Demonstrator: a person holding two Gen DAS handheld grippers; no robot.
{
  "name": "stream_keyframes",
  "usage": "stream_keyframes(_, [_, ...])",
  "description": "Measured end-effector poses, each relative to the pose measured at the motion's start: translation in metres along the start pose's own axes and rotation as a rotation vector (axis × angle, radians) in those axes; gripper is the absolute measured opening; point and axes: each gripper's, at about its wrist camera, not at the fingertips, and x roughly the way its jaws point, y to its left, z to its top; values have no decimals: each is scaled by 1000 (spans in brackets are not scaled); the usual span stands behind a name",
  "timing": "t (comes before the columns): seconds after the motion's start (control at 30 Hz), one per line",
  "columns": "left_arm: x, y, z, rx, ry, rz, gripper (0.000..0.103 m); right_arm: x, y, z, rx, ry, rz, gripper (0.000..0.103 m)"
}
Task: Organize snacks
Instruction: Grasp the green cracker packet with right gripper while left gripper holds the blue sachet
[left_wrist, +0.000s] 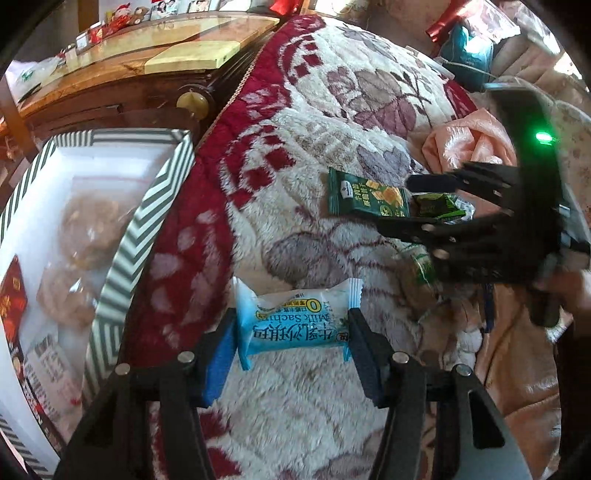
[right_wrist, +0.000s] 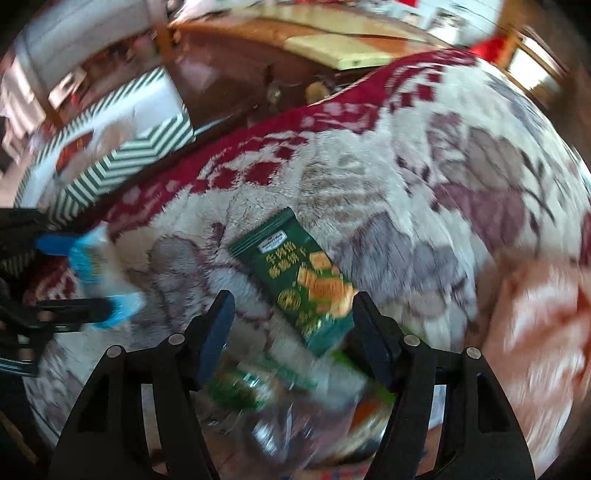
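Note:
My left gripper (left_wrist: 291, 339) is shut on a light blue milk snack packet (left_wrist: 295, 325), held above the floral blanket; it also shows blurred in the right wrist view (right_wrist: 99, 277). A green cracker packet (left_wrist: 365, 197) lies on the blanket, with a smaller green packet (left_wrist: 437, 206) beside it. My right gripper (right_wrist: 291, 328) is open, its jaws on either side of the near end of the green cracker packet (right_wrist: 306, 284). In the left wrist view the right gripper (left_wrist: 417, 203) sits at those green packets. A striped box (left_wrist: 147, 206) at the left holds several snacks.
The red and cream floral blanket (left_wrist: 332, 110) covers the surface. A wooden cabinet (left_wrist: 129, 85) stands behind the box. Peach fabric (left_wrist: 469, 140) lies at the right. More wrapped snacks (right_wrist: 266, 391) lie blurred below my right gripper.

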Motion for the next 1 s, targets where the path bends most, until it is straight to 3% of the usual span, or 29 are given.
stream_keyframes(0.13, [-3, 2, -3, 8, -1, 9, 60, 18, -4, 13, -43, 53, 16, 69])
stream_keyframes(0.3, [-2, 5, -4, 9, 6, 9, 60, 39, -18, 23, -3, 93, 78, 68])
stream_keyframes(0.37, [0, 7, -4, 3, 8, 9, 60, 37, -16, 22, 3, 73, 80, 58])
stream_keyframes(0.4, [-1, 8, -5, -2, 8, 8, 60, 35, -15, 22, 9, 62, 83, 47])
stream_keyframes(0.43, [-1, 9, -5, -5, 7, 8, 60, 33, -12, 21, 15, 56, 84, 44])
stream_keyframes(0.73, [-20, 10, -12, -5, -26, 16, 60, 1, 8, 8, 95, -15, 44, 43])
stream_keyframes(1.0, [-48, 14, -22, -7, -84, 29, 60, -45, 60, -5, 81, -110, -1, 43])
